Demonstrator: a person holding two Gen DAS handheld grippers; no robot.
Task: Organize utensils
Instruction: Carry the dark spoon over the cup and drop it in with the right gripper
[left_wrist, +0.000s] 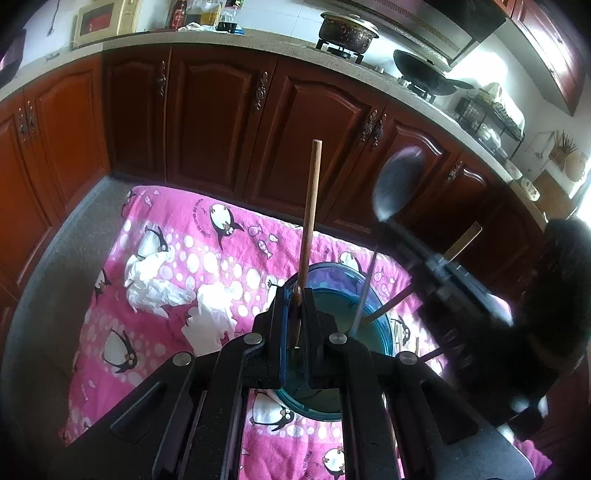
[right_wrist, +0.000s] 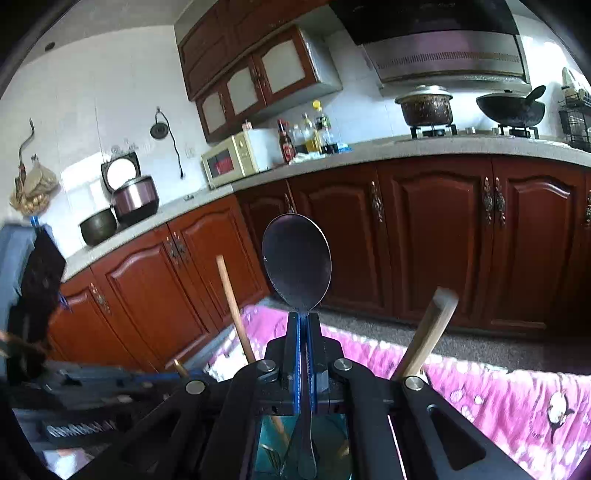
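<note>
My left gripper (left_wrist: 297, 295) is shut on a wooden stick-like utensil (left_wrist: 310, 214) that stands upright over a teal glass holder (left_wrist: 373, 328) on a pink penguin cloth (left_wrist: 207, 236). My right gripper (right_wrist: 303, 315) is shut on a metal spoon (right_wrist: 296, 260), bowl end up, its handle down in the holder (right_wrist: 332, 454). The spoon (left_wrist: 395, 184) and the right gripper (left_wrist: 458, 280) show blurred at the right of the left wrist view. A flat wooden utensil (right_wrist: 428, 332) and the stick (right_wrist: 234, 306) lean beside the spoon.
White crumpled tissues (left_wrist: 155, 280) lie on the cloth to the left of the holder. Dark wooden cabinets (left_wrist: 229, 122) stand behind, under a counter (left_wrist: 258, 42) with a microwave (right_wrist: 231, 158), bottles, a pot (right_wrist: 424, 105) and a wok (right_wrist: 511, 105).
</note>
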